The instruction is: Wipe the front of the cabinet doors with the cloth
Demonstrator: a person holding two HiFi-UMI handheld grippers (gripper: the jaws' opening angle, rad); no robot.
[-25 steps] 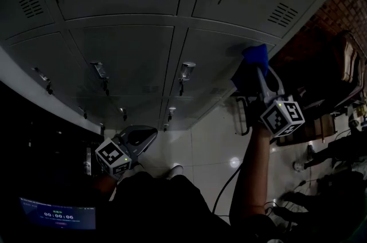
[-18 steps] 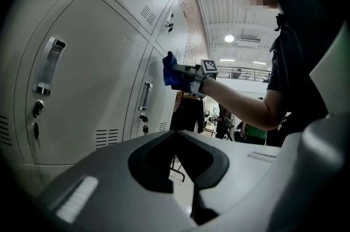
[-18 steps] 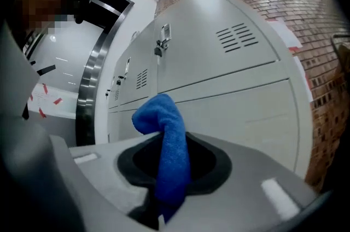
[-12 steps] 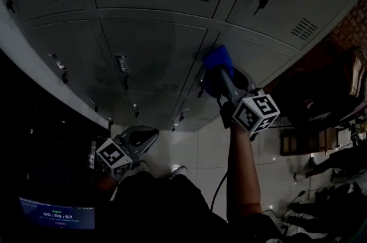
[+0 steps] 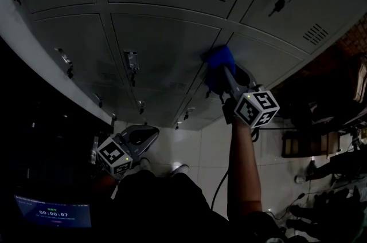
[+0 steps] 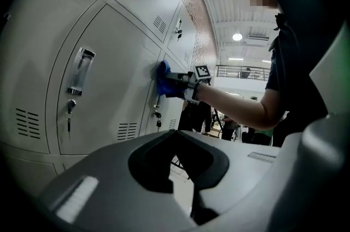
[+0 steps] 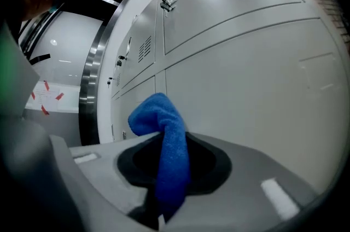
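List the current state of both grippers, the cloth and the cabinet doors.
right gripper: shut on the cloth, raised to the doors.
cloth: bunched, pressed against a door front.
left gripper: shut, empty, held low, away from the doors.
cabinet doors: all visible ones closed.

Three views, all toward cabinet doors (image 5: 166, 47)

The left gripper (image 5: 146, 136) and right gripper (image 5: 221, 73) are grey moulded shells, each bearing a cube of black-and-white square markers. The person wears a dark short-sleeved top (image 6: 292, 56); a dark cable (image 5: 221, 190) hangs beside the top.
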